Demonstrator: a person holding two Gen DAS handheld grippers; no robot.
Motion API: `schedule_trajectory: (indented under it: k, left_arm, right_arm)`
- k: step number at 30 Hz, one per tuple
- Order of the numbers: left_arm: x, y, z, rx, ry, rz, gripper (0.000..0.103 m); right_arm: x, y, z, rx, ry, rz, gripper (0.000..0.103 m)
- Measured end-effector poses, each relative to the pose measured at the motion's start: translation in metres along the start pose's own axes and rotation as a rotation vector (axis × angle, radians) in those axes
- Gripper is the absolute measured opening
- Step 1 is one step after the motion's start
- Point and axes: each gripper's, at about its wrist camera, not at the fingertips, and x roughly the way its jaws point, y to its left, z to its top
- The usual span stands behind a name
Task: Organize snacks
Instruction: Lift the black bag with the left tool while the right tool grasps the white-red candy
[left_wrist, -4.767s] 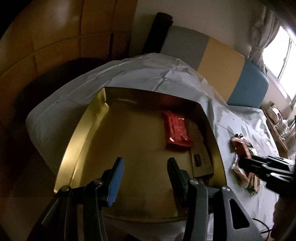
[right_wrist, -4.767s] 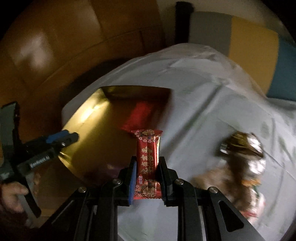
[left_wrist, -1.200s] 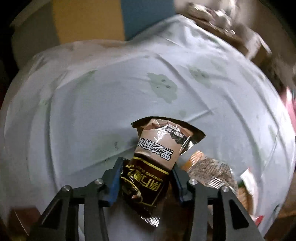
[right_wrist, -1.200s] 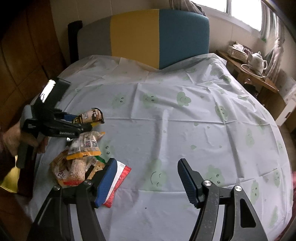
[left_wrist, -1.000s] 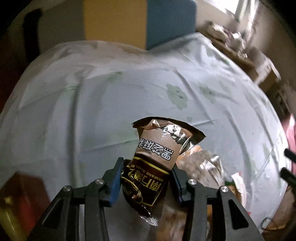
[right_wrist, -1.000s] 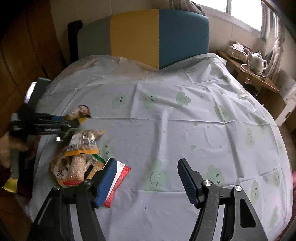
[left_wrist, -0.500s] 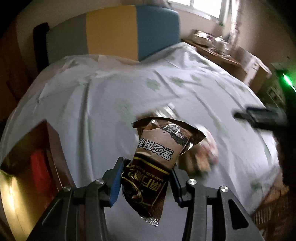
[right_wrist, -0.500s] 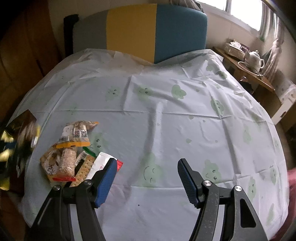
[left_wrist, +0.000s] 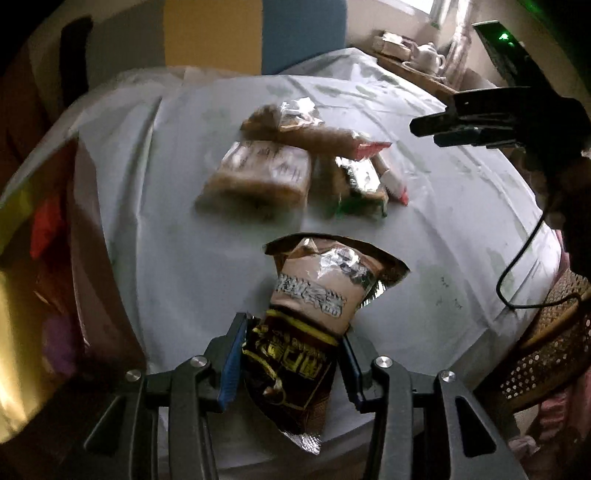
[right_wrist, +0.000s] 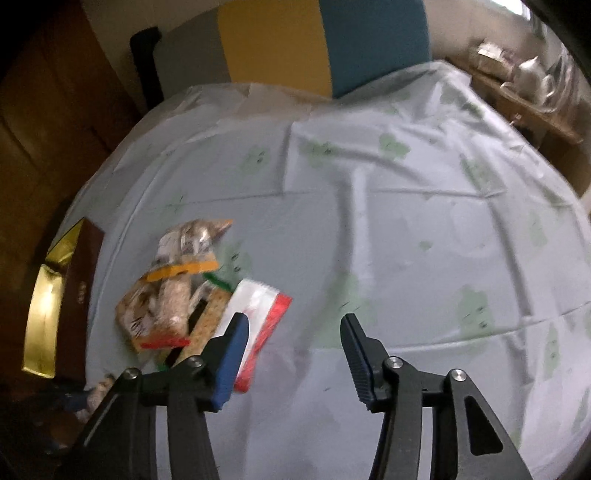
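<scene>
My left gripper (left_wrist: 291, 354) is shut on a brown and black snack packet (left_wrist: 314, 314) and holds it above the near edge of the table. A pile of snack packets (left_wrist: 295, 170) lies on the tablecloth beyond it. The gold box (left_wrist: 33, 258) with a red packet inside is at the left. My right gripper (right_wrist: 295, 350) is open and empty above the cloth, just right of the same pile (right_wrist: 184, 291), with a red and white packet (right_wrist: 258, 314) by its left finger. The gold box (right_wrist: 48, 310) shows at that view's left edge. The right gripper (left_wrist: 480, 122) also shows in the left wrist view.
The table has a pale cloth (right_wrist: 369, 221) with green prints. A grey, yellow and blue chair back (right_wrist: 295, 44) stands behind it. A side table with a teapot (right_wrist: 532, 74) is at the far right. A black cable (left_wrist: 524, 258) hangs by the right hand.
My left gripper has swung with the brown packet back toward the near table edge, with the pile now ahead of it. My right gripper has moved lower and closer to the pile.
</scene>
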Motion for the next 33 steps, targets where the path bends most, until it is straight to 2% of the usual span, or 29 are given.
schedule_trajectory:
  k: [5,12,15,16,17,18,19,22,26,27,30,33]
  left_arm:
    - [-0.001,0.004,-0.003,-0.017,-0.021,-0.022,0.046]
    - [-0.002,0.002,-0.007,-0.012,-0.044,-0.012,0.047]
    - [-0.003,-0.001,-0.009,0.002,-0.049,0.0,0.048]
    - [0.0,-0.002,-0.008,0.01,-0.051,0.008,0.048]
    - [0.0,-0.003,-0.009,0.016,-0.053,0.011,0.048]
    - [0.0,-0.003,-0.009,0.02,-0.056,0.011,0.048]
    - [-0.001,-0.002,-0.01,0.02,-0.058,0.006,0.048]
    - [-0.002,-0.002,-0.009,0.028,-0.057,0.005,0.047]
    - [-0.004,-0.003,-0.006,0.036,-0.049,-0.001,0.045]
    - [-0.006,-0.002,-0.004,0.03,-0.052,-0.014,0.045]
    - [-0.024,-0.004,-0.002,0.033,-0.099,-0.035,0.045]
    - [-0.048,0.001,0.002,0.008,-0.16,-0.078,0.044]
  right_arm:
    - [0.026,0.001,-0.003,0.096,0.116,0.155,0.053]
    - [0.054,0.008,-0.004,0.116,0.162,0.155,0.053]
    - [0.062,0.013,-0.003,0.109,0.168,0.201,0.053]
    - [0.064,0.016,-0.003,0.091,0.164,0.191,0.049]
    - [0.065,0.019,-0.003,0.071,0.156,0.165,0.039]
    - [0.065,0.021,-0.004,0.064,0.144,0.165,0.037]
    - [0.063,0.023,-0.003,0.052,0.141,0.166,0.03]
    - [0.057,0.026,-0.003,0.021,0.121,0.134,0.03]
    - [0.06,0.043,-0.007,-0.133,0.123,-0.097,0.029]
    - [0.062,0.049,-0.009,-0.166,0.122,-0.122,0.03]
    - [0.067,0.061,-0.015,-0.234,0.125,-0.169,0.032]
    - [0.068,0.062,-0.017,-0.225,0.133,-0.159,0.032]
